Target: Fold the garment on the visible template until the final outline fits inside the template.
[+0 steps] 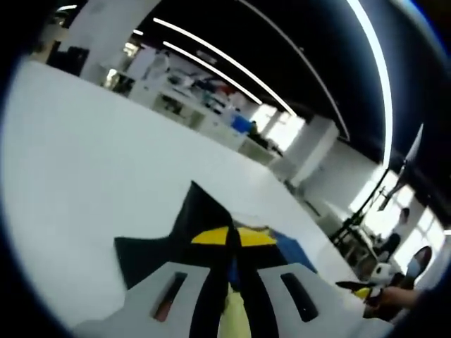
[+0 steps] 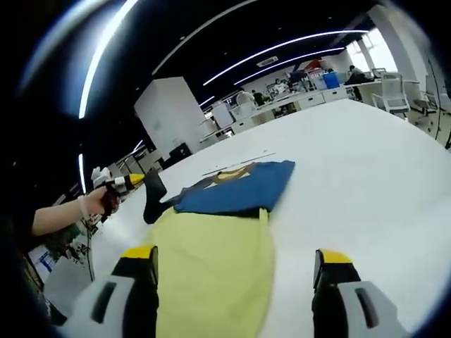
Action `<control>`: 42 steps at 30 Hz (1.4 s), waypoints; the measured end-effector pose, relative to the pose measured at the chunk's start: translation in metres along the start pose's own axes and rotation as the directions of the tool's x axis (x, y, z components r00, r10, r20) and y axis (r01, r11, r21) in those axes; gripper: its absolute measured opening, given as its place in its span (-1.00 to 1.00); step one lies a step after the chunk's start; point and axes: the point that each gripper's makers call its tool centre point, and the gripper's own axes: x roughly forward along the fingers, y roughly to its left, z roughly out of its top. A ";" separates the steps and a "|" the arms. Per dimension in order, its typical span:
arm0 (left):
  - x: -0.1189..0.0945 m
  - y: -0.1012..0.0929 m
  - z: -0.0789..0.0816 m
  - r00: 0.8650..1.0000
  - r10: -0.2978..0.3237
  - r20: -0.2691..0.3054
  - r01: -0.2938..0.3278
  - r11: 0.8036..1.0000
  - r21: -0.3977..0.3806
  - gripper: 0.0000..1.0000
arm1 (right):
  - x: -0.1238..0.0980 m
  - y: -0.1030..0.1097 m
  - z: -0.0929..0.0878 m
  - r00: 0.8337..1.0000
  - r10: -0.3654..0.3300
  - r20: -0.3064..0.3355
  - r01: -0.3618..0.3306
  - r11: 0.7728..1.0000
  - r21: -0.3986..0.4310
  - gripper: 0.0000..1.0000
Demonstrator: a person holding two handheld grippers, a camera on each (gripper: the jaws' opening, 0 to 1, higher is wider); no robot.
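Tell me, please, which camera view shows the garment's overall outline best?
The right gripper view: the garment lies spread on the white table, its yellow and blue parts visible between the open right gripper. In the left gripper view, the left gripper is shut on the garment, hiding most of it.

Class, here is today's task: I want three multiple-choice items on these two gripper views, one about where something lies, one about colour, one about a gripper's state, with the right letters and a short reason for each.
1. Where does the garment lie?
A. on the white table
B. on a chair
C. on the floor

2. Which colours does the garment show in the right gripper view?
A. red and green
B. pale yellow and blue
C. all white

3. How does the right gripper stand?
A. shut on a cup
B. shut on the garment
C. open, jaws wide apart

Answers:
1 A, the cloth is spread flat on the white tabletop.
2 B, the near part is pale yellow, the far part blue.
3 C, cloth and table show between its yellow-tipped jaws.
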 end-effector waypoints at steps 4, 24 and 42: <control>0.014 -0.012 -0.003 1.000 -0.021 -0.004 0.021 1.000 -0.020 -1.00 | -0.002 -0.004 -0.002 1.000 -0.004 0.003 0.004 1.000 0.011 0.82; 0.085 -0.115 -0.017 0.980 -0.196 0.044 0.199 0.975 -0.100 -1.00 | -0.006 -0.024 -0.012 1.000 -0.012 0.012 0.012 0.999 0.042 0.81; 0.136 -0.174 -0.075 0.962 -0.270 -0.030 0.264 0.954 -0.142 -1.00 | -0.020 -0.024 -0.002 0.999 0.009 0.047 -0.008 1.000 -0.024 0.81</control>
